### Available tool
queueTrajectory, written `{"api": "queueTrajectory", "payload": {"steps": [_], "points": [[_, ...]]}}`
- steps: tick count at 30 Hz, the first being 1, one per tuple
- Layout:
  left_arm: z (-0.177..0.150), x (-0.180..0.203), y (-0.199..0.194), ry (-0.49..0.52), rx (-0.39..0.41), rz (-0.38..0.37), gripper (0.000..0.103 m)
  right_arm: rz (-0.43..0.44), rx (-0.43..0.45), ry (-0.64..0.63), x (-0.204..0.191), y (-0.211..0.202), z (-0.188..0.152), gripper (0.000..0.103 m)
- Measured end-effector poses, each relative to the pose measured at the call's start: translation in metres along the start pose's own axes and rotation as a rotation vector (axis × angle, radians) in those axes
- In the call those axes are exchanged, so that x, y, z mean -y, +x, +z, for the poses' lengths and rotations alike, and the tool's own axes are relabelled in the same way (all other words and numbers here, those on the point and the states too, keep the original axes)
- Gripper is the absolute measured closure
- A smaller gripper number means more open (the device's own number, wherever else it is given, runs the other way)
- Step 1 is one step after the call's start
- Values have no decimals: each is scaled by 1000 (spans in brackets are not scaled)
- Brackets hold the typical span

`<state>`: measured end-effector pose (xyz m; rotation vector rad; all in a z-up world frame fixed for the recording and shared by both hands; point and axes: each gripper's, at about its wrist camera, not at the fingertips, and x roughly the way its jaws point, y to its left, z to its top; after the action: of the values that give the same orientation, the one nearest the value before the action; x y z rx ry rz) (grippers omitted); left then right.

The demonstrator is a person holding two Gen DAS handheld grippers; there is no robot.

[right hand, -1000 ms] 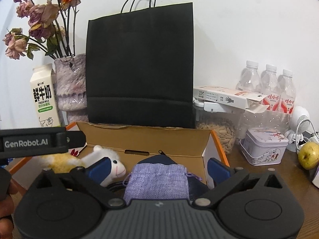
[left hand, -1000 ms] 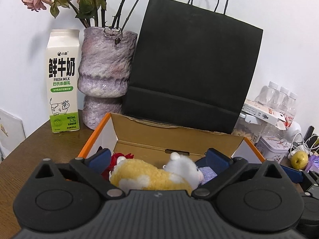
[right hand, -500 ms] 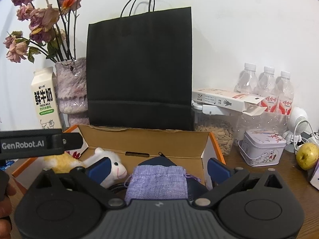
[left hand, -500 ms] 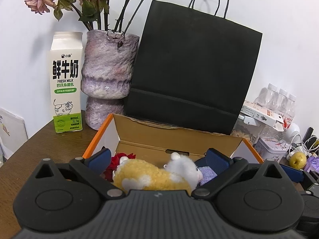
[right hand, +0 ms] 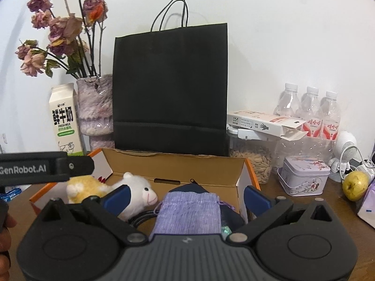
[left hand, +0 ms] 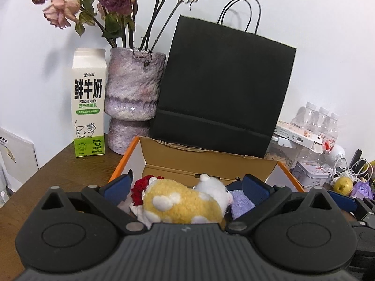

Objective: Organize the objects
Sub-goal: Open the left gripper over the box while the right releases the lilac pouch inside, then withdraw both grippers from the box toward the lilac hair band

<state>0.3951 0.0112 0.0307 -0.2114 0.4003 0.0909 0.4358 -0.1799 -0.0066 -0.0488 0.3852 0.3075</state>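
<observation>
Plush sheep [left hand: 187, 201] lies in the cardboard box [left hand: 208, 161] on the worktop [left hand: 65, 171], lavender pouch [right hand: 189, 210] at its 3 o'clock. Left hand-held gripper [left hand: 187, 185] and right hand-held gripper [right hand: 187, 196] both gape wide, holding nothing.

"FRESH MILK", "3.3" on milk carton [left hand: 88, 103] — "GenRobot.AI" on left hand-held gripper [right hand: 46, 168]

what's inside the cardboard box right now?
Inside the cardboard box: a yellow and white plush toy, a lilac cloth pouch lying on something dark blue, and a red flower at the left end. The box floor and whatever lies beneath them are covered.
</observation>
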Motion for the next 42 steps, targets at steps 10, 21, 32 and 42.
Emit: {"api": "queueTrajectory", "payload": {"steps": [10,21,32,42], "points": [[-14,3,-44,11,22,-23,0,4,17,-15,-5,-40,-11,0],[-28,8,-92,0,25,-52,0,12,34,-8,-7,-90,-23,0],[-40,10,-139,23,29,-43,0,15,42,-1,-4,-141,-38,0],[-61,12,-173,48,6,-36,0,20,32,-20,-3,-182,-59,0]]}}
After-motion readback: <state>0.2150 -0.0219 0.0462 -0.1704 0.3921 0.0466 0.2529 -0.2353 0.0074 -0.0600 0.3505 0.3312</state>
